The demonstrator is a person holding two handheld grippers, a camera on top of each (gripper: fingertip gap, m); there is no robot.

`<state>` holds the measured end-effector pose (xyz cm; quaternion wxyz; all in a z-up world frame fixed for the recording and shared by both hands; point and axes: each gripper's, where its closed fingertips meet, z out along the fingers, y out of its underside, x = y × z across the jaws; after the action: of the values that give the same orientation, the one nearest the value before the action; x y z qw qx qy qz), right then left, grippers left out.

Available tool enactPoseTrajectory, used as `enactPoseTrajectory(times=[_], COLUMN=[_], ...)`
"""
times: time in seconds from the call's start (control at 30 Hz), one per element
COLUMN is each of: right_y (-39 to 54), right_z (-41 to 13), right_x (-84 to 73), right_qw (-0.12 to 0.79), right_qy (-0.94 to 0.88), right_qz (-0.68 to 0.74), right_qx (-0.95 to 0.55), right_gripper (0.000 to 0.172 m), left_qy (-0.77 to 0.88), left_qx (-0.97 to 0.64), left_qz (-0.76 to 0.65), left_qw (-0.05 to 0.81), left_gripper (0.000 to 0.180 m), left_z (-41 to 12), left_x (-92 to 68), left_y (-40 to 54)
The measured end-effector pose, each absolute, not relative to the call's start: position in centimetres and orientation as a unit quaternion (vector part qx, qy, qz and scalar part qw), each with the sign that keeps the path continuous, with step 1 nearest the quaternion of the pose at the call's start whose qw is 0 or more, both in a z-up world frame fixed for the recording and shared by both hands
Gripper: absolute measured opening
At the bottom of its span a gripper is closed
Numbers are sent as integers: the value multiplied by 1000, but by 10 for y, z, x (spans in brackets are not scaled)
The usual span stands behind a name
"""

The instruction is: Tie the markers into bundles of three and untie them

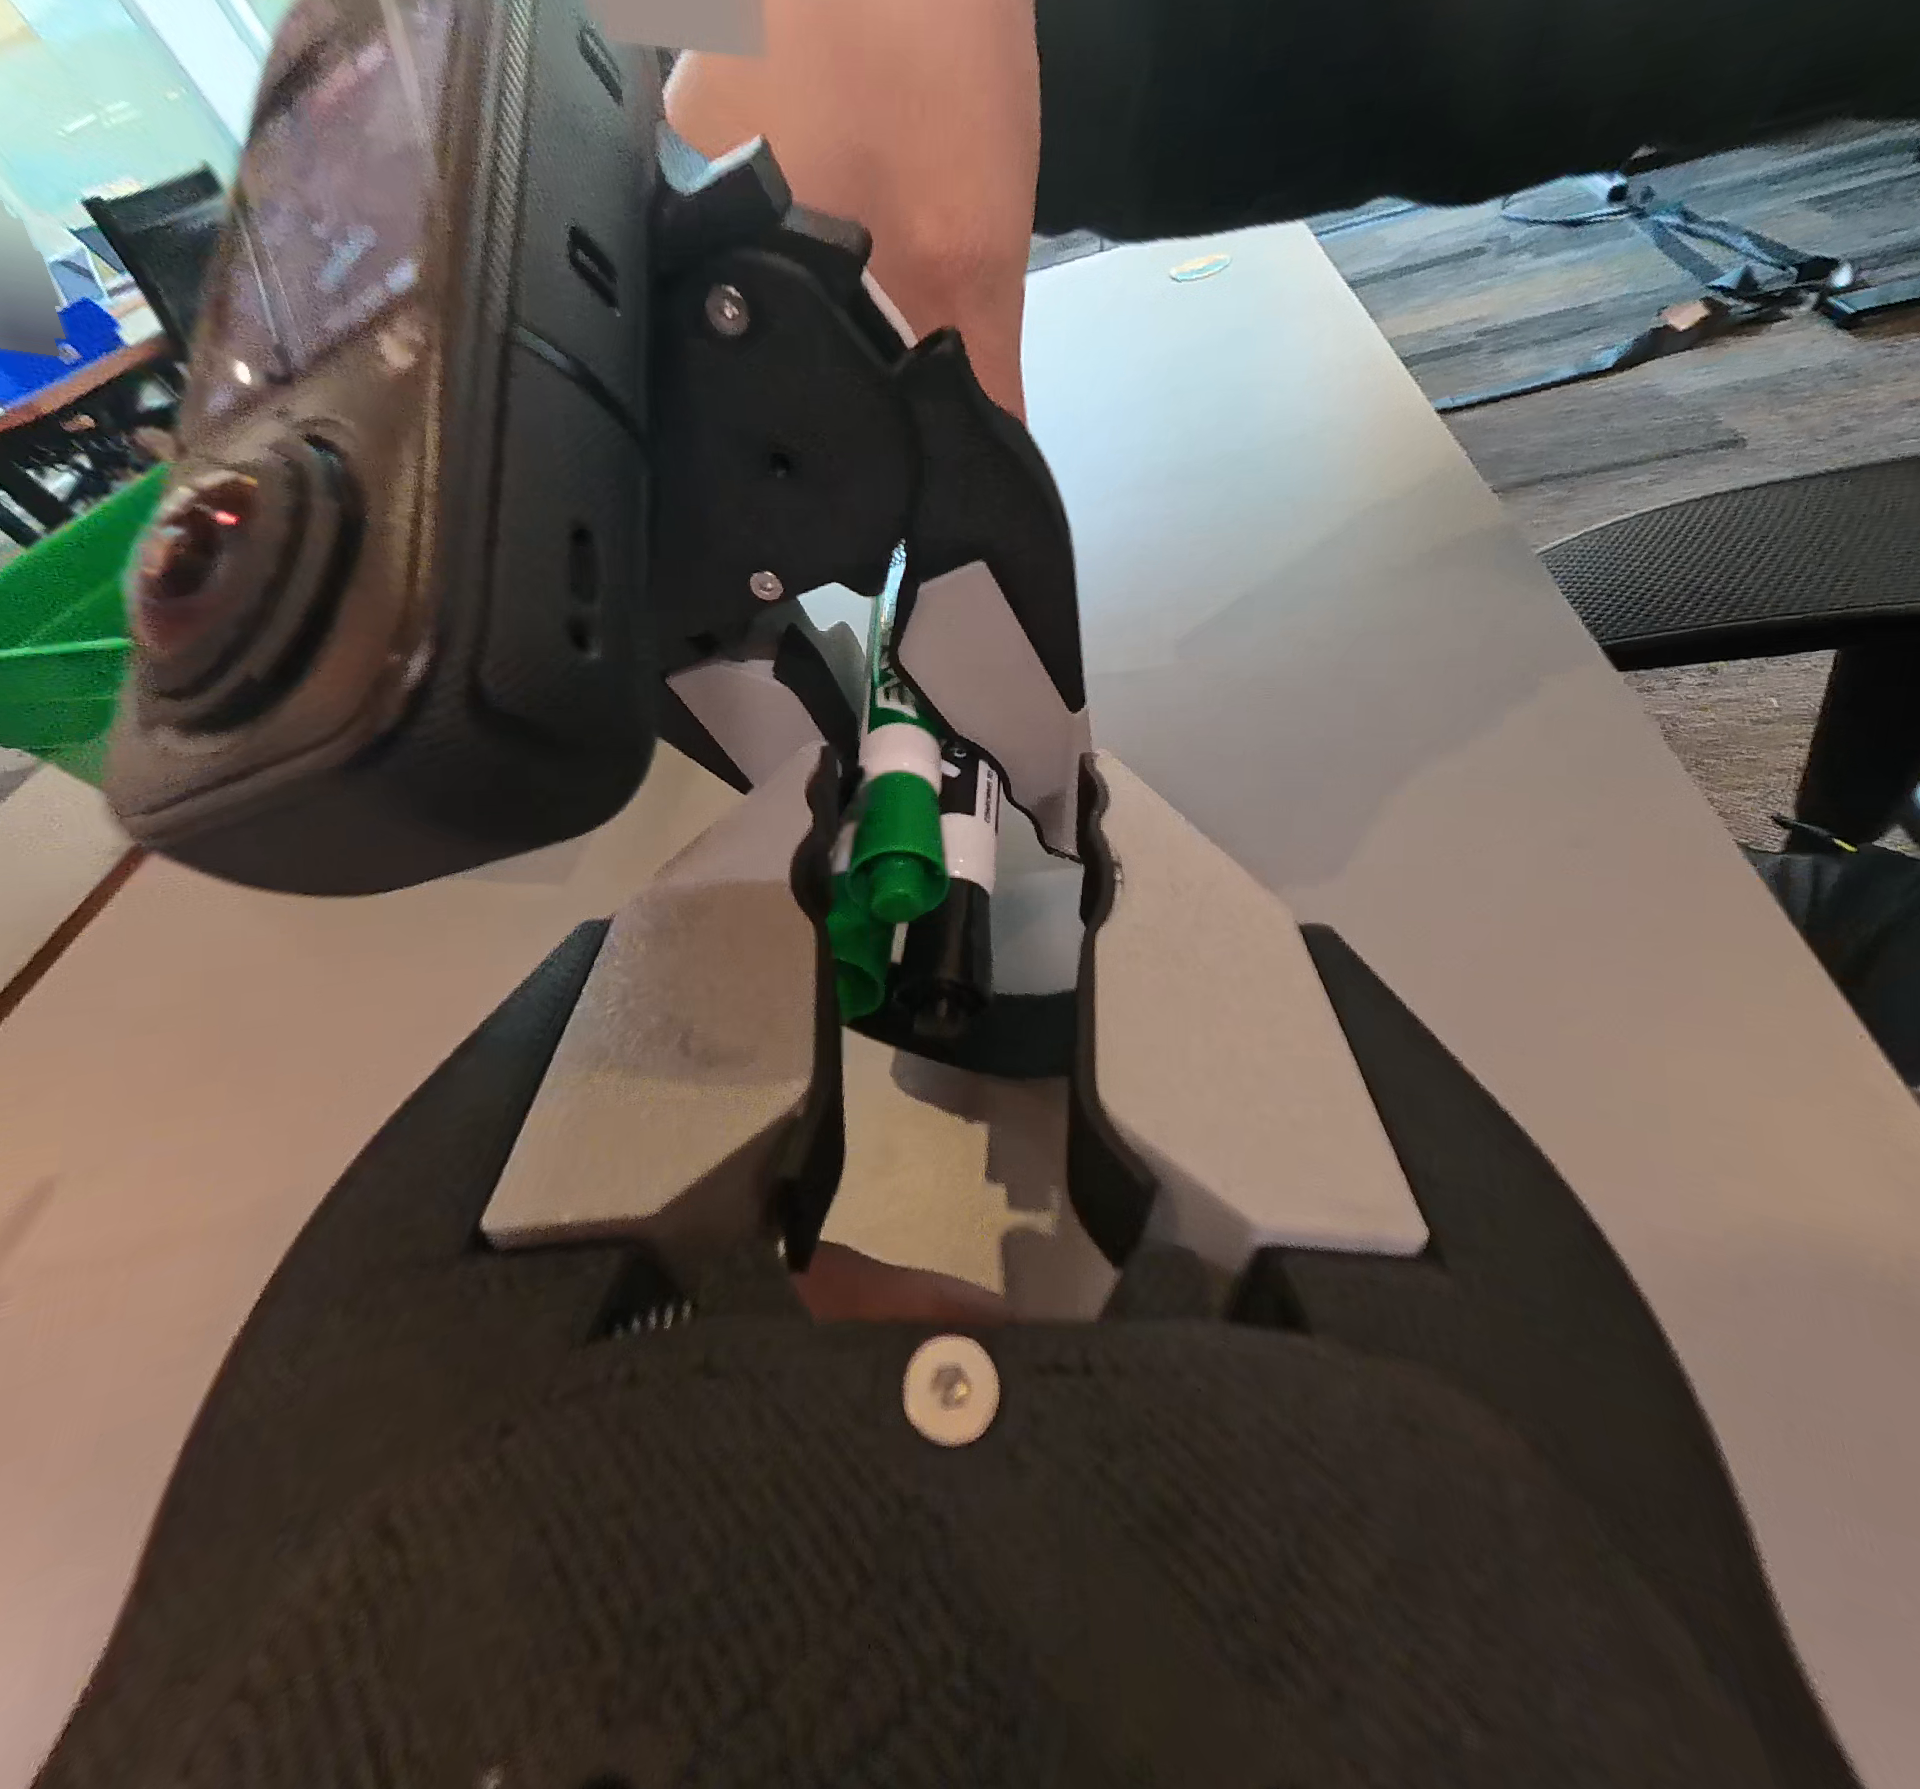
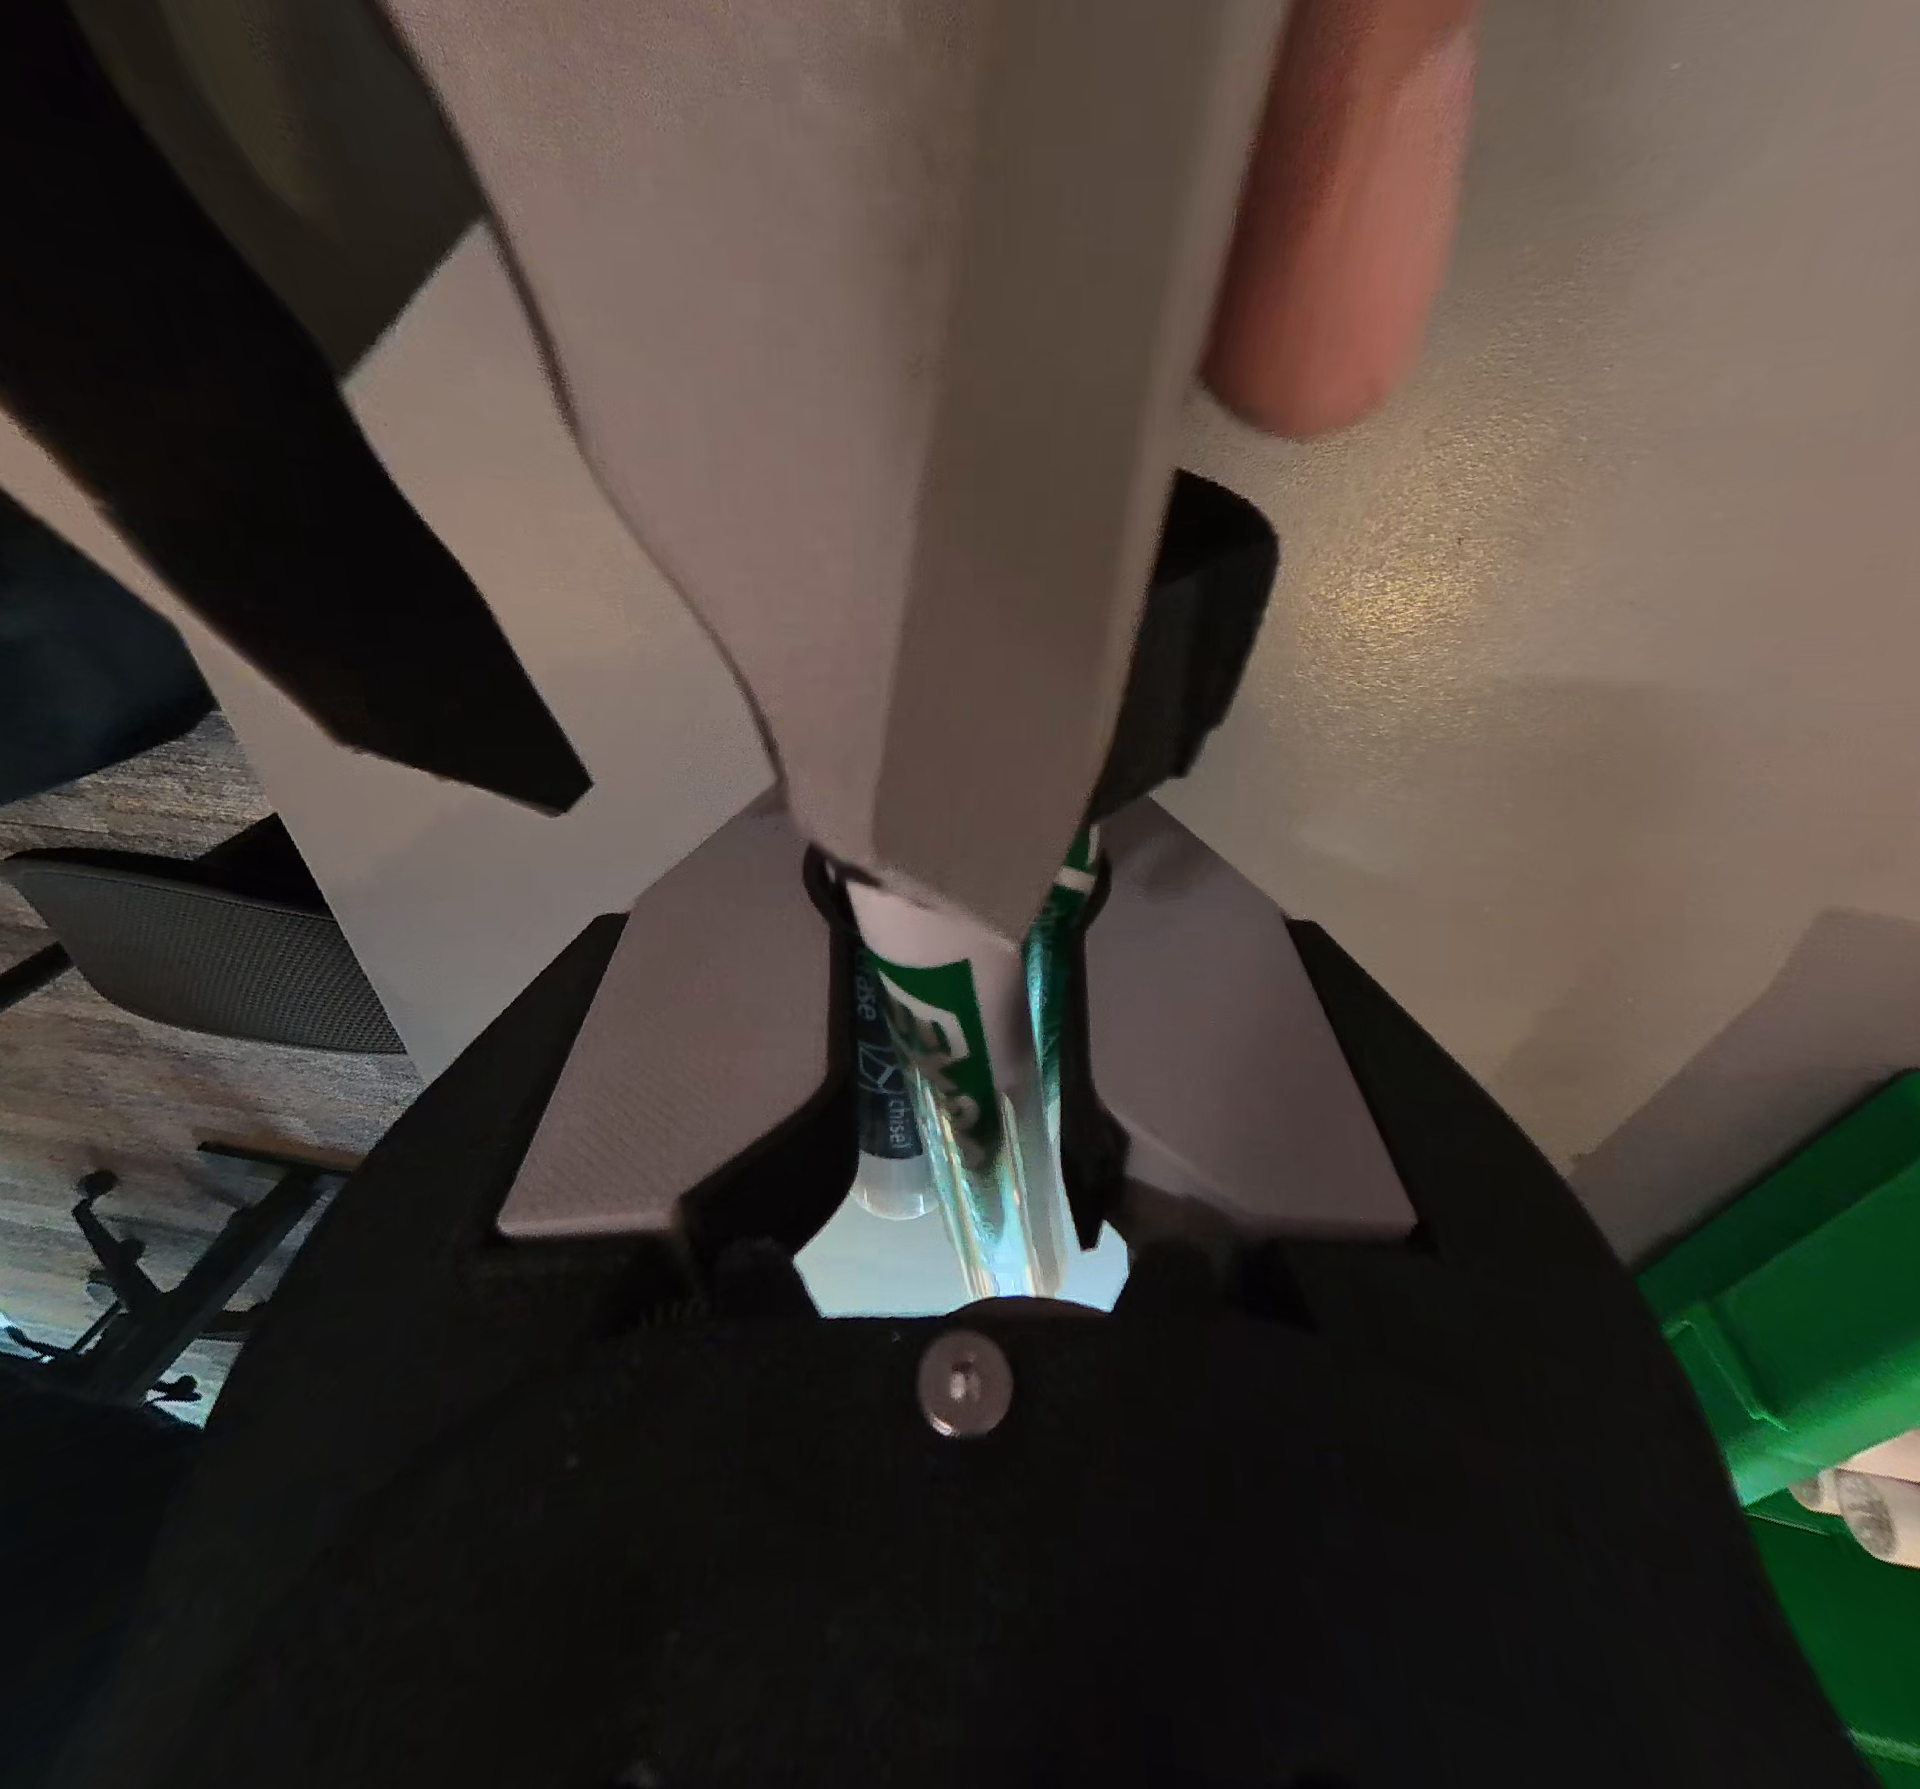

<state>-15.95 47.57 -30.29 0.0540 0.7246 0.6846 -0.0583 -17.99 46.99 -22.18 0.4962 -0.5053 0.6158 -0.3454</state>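
While clamping the bundle of green and black dry-erase markers [image 1: 902, 830] from above, holds the right tool [image 2: 956, 908] narrow on the barrels, probably to press them together for tying. Sets the left tool [image 1: 956, 804] half-wide around the capped ends just over the grey counter [image 1: 1299, 544], one pad against a green cap, the other clear.

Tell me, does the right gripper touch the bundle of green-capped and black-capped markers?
Touching. The right wrist view shows the right gripper with both fingers pressed against the marker bundle.
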Motion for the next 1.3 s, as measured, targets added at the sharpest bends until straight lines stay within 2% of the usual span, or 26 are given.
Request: enactPoseTrajectory(times=[0.27, 0.63, 0.83, 1.1, 1.3], right_y=[478, 484, 485, 491, 492], right_z=[-303, -304, -304, -304, -304], right_x=[-159, -152, -150, -136, -130], right_qw=[60, 66, 63, 63, 56], right_qy=[677, 666, 667, 676, 685], right_qz=[-49, -34, -44, -24, -27], right_qx=[732, 743, 741, 734, 726], right_gripper=[37, 37, 37, 37, 37], left_qy=[593, 551, 542, 550, 543], left_qx=[-497, -522, -548, -584, -612], left_qz=[-350, -342, -324, -315, -327], left_qw=[528, 554, 549, 506, 473], left_gripper=[47, 47, 48, 78, 85], left_z=[-199, -197, -213, -234, -241], left_x=[-200, -236, -239, -235, -231], left_y=[476, 504, 520, 522, 521])
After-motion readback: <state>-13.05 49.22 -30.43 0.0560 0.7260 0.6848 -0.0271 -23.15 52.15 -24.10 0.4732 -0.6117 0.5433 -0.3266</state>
